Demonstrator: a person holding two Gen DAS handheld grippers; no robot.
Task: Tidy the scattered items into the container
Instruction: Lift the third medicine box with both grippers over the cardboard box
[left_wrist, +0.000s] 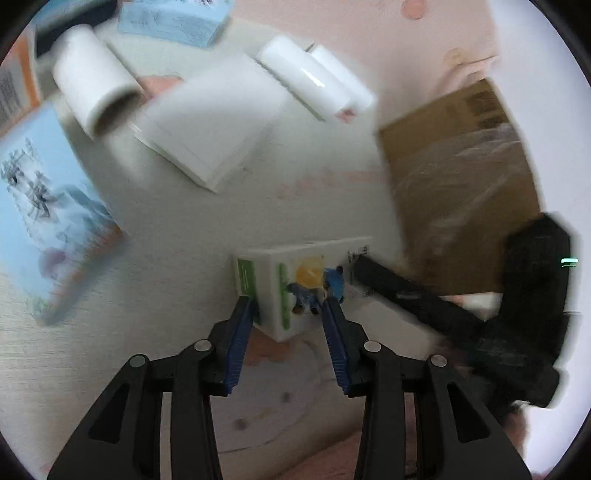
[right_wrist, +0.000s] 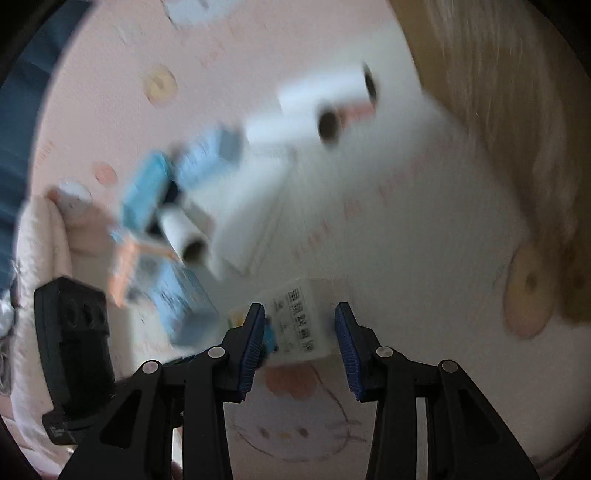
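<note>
Between both pairs of tongs sits one small white box (left_wrist: 299, 291), printed with a cartoon figure and green stripes, resting on the pale surface (left_wrist: 177, 236) near a cardboard box (left_wrist: 458, 170) lined with clear plastic, which I take to be the container. The left tongs (left_wrist: 291, 306) stand partly apart, their blue pads flanking the near end of the box; whether they press on it I cannot tell. The right tongs (right_wrist: 300, 314) are likewise half-spread around the box's other end (right_wrist: 299, 321), the left pad close against it, the right pad showing a gap.

Both views are smeared with blur, so I judge the hands are travelling fast. Closing from both sides at such speed could knock the light box askew or tip it over. Two sets of tongs on one small item could also collide or pull against each other. Other items, a white roll (left_wrist: 94, 92), a flat white pad (left_wrist: 214, 118) and blue packets (left_wrist: 48, 206), lie well apart and wait their turn.
</note>
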